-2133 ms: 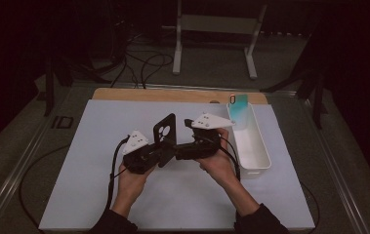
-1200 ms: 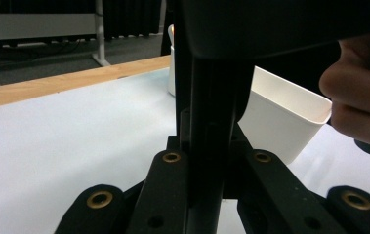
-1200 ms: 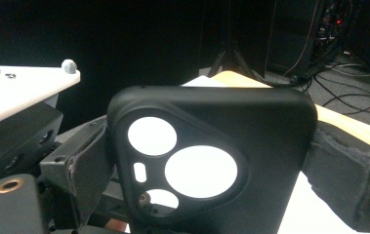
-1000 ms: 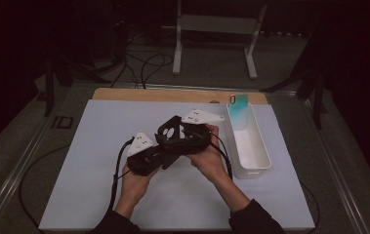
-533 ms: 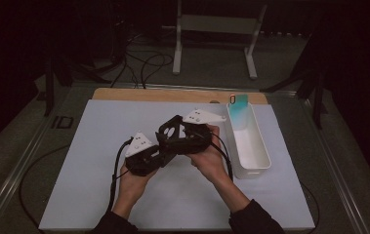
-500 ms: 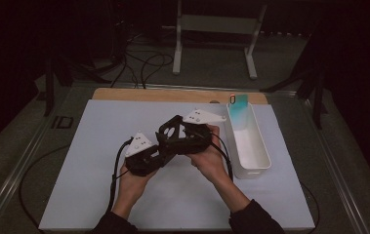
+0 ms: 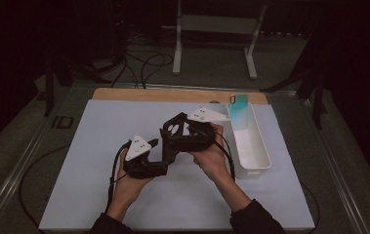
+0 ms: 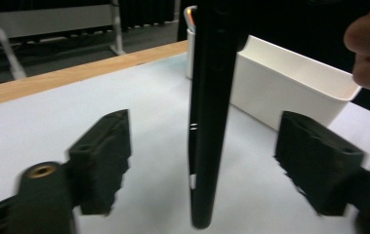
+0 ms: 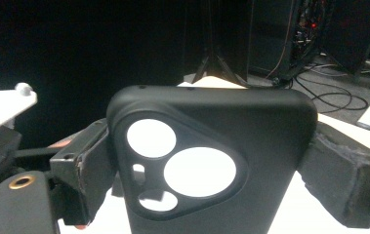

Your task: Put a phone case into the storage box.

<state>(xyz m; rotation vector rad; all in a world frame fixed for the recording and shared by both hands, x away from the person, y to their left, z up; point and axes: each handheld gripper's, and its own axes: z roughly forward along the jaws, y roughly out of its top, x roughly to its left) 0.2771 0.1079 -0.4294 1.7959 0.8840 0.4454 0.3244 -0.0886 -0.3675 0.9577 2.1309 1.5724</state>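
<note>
A black phone case (image 7: pixel 174 128) with a camera cut-out is held above the white mat. My right gripper (image 7: pixel 173 136) is shut on it: in the right gripper view its pads (image 9: pixel 336 178) press both long sides of the case (image 9: pixel 212 146). My left gripper (image 7: pixel 165 148) points up at the case from the lower left. In the left gripper view the case (image 8: pixel 212 97) stands edge-on between the jaws of that gripper (image 8: pixel 207 161). Those jaws have just been opening, and both pads now stand well off the case.
A long white bin (image 7: pixel 251 156) lies to the right of the hands, with a teal phone case (image 7: pixel 238 109) standing at its far end. The white mat (image 7: pixel 99 126) reaches a wooden strip (image 7: pixel 138 94) at the back. Cables trail from both grippers.
Two seconds ago the case stood upright between the two grippers, face to the camera. It has since tilted over and come nearer the right hand. Both hands have kept still over the last second.
</note>
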